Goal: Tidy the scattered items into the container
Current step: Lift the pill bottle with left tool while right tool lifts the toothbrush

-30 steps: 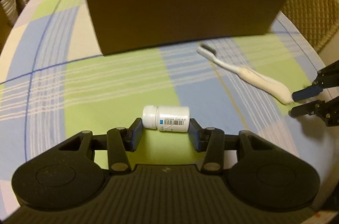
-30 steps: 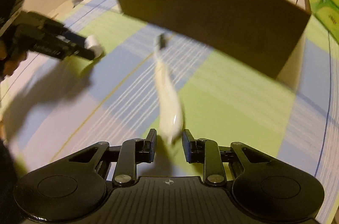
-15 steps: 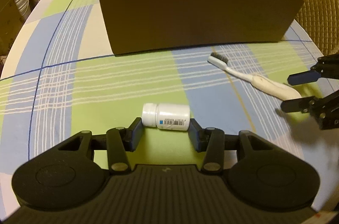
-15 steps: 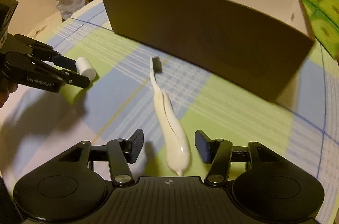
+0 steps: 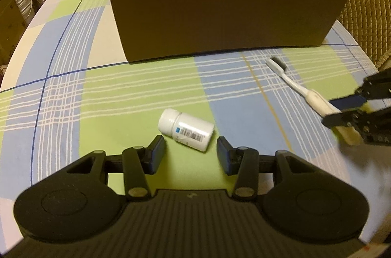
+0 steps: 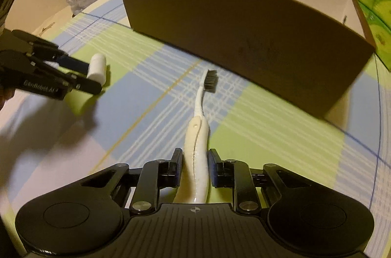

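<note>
The left claw stands spread, its pads clear of the bottle, which lies on its side on the cloth just ahead of the fingertips and between their lines, cap toward the left finger. In the right wrist view the same claw reaches in from the left, with the bottle at its tips.

Beyond both claws stands the box, open on top, its brown wall facing them; the bottle and brush both lie outside it, on the near side.

The right claw is closing on the brush: the thick white handle runs between its two pads, which sit against it on either side, and the bristled head points ahead toward the box. From the left wrist view that claw grips the handle end of the brush at the far right.
</note>
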Available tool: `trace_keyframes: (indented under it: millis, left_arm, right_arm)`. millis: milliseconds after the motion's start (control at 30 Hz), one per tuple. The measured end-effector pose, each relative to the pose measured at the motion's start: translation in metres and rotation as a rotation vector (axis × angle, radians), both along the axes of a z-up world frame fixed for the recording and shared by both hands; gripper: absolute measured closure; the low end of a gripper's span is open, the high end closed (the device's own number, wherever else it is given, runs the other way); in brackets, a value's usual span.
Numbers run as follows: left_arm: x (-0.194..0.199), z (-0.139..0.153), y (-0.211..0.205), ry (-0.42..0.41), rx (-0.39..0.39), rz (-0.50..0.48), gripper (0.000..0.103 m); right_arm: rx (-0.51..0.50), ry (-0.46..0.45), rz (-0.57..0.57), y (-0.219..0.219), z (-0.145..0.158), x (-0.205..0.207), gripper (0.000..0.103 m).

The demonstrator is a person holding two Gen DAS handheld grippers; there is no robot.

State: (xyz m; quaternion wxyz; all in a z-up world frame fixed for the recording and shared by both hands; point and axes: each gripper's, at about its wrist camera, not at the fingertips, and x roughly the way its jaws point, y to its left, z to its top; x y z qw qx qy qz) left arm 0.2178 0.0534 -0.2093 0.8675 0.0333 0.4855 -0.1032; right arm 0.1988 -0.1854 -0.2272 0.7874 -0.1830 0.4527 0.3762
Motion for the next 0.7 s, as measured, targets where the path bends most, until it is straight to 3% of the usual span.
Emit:
trace_keyframes:
  millis: [100, 300, 567, 700]
  left_arm:
    - [-0.003, 0.000, -0.002, 0.001, -0.001, -0.010, 0.062]
    - [0.000, 0.000, -0.006, 0.001, 0.012, -0.027, 0.059]
    - [0.005, -0.002, -0.009, -0.010, 0.036, -0.042, 0.057]
    - [0.009, -0.003, -0.007, -0.015, 0.032, -0.034, 0.050]
  right_arm:
    - [-0.013, 0.014, -0.002, -0.007, 0.001, -0.007, 0.083]
    - [0.004, 0.014, -0.049, -0.006, 0.001, -0.005, 0.069]
    - [-0.002, -0.032, -0.035, 0.017, -0.002, 0.001, 0.071]
    - [0.002, -0.039, -0.039, 0.016, -0.004, -0.006, 0.078]
